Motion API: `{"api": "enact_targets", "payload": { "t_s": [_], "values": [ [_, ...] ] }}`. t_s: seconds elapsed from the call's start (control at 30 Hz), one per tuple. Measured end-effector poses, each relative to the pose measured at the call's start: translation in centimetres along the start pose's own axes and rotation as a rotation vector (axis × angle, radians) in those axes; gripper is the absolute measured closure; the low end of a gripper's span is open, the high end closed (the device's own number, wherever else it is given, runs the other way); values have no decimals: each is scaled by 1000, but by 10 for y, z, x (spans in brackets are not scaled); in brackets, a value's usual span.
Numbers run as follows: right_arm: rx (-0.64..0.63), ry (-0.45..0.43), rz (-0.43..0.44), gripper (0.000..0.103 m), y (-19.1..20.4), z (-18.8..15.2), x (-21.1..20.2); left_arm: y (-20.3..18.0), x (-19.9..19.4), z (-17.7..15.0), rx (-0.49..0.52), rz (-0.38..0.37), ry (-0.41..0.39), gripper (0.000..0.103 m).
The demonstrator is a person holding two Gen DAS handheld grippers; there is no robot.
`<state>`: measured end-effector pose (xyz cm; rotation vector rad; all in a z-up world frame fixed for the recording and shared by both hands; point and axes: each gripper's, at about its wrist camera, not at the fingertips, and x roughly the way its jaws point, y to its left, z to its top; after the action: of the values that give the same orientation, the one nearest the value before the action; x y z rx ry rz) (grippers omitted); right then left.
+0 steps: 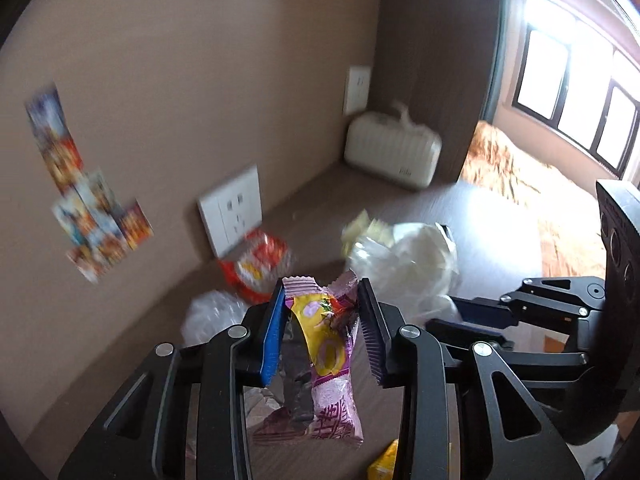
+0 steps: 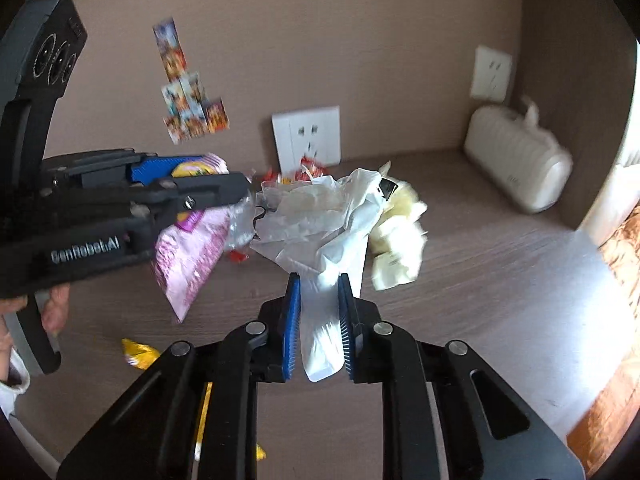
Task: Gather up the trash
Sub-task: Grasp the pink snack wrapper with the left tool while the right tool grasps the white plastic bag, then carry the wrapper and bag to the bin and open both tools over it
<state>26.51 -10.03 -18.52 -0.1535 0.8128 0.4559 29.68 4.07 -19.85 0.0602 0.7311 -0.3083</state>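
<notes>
Two grippers: the left (image 1: 320,328) clamps one pink wrapper (image 1: 332,364), its long axis hanging downward. The right (image 2: 319,330) clamps one white bag (image 2: 320,232).

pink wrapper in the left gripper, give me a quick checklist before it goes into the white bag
1. Left gripper has the pink wrapper: ok, it hangs between the fingers, clear of the desk.
2. How firm that grip is: cannot tell, the jaws look fairly wide and the picture is blurred.
3. Right gripper holds the white plastic bag: ok, jaws shut on its lower part.
4. Bag mouth open toward the wrapper: cannot tell, the top is crumpled.
5. Wrapper close to the bag: ok, beside it in the right wrist view.
6. Trash left on the desk: not ok, the red wrapper, yellow wrapper and clear plastic remain.
</notes>
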Motion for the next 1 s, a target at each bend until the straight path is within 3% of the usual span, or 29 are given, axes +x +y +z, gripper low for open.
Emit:
{"api": "enact_targets", "payload": {
  "t_s": [0.2,0.33,0.83,1.0],
  "values": [
    [38,-77,-71,83,-26,-4,-66,-35,-35,26,46,-27,-77,68],
    [83,-110,-126,83,-53,-19,-102,-80,-42,40,91,-92,-108,68],
    [304,-173,-382,83,-159,-116,-234,-264,-17,41,279,-382,-73,68],
    [383,-156,-425,83,-198,-153,-250,-319,6,34,333,-451,-39,68]
  ]
}}
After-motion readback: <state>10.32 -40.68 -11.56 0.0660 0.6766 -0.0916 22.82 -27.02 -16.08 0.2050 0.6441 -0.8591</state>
